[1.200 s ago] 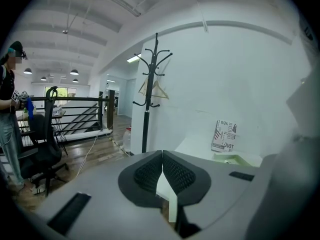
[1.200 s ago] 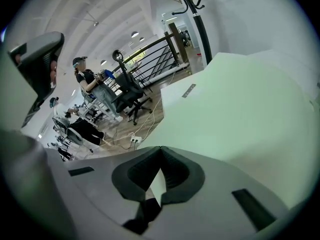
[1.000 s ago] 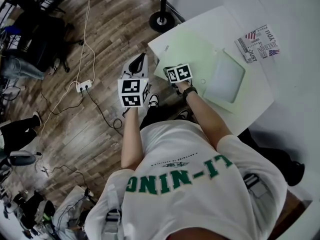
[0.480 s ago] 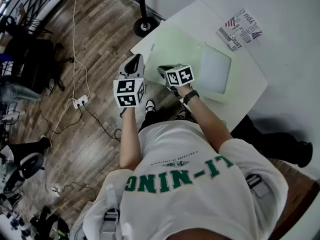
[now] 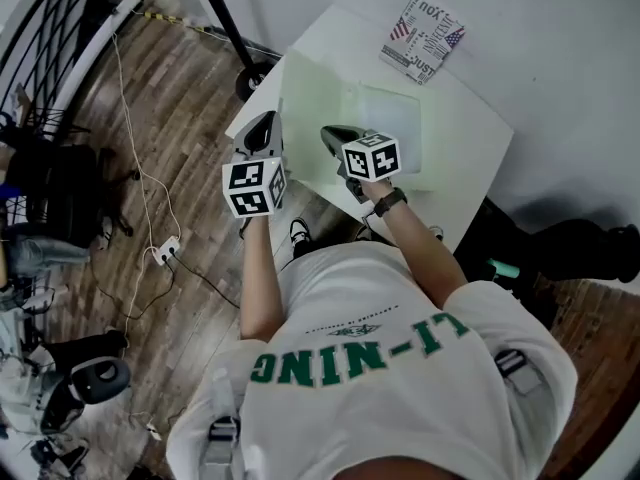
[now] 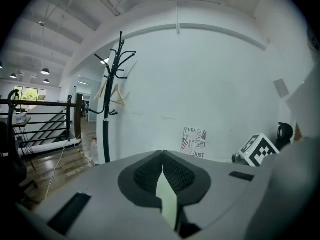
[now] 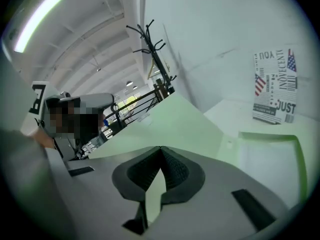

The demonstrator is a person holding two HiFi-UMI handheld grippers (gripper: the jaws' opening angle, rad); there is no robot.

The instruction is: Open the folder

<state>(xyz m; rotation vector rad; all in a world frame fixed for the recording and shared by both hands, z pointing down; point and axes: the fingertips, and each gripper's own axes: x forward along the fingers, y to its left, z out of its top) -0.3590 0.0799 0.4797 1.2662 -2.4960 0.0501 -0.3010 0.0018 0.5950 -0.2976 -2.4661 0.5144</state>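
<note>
Folder [image 5: 330,98]: one, pale green, lying on the near left part of the white table [image 5: 465,118]. It is partly open. One leaf is raised at the left, and the other lies flat at the right with a paler inset panel. Spread like this, its long axis runs left to right across the table, and the fold between the leaves runs roughly from near to far. Its free near edge points toward me.

Grippers: two, one in each of my hands, both at that near edge.
- My left gripper [image 6: 162,156] has its jaws together at the tips, and a strip of the pale green sheet shows pinched between the pads. I cannot tell which leaf it is.
- My right gripper [image 7: 160,151] is likewise closed on the thin green sheet. In its own view the raised leaf slopes up and away to the left.

Leaflet [image 5: 420,24]: one, at the far right corner of the table, well apart from the folder. It is printed in black with small flag motifs, and the words YOU, INNOCENT and JUST can be read.

My shirt carries LI-NING in green letters.

Coat stand [image 6: 106,124]: one, black, on the wooden floor [image 5: 170,148] just beyond the table's far left side, against the white wall.

Power strip [image 5: 166,251]: one, white, on the floor to the left with its cable trailing away.
</note>
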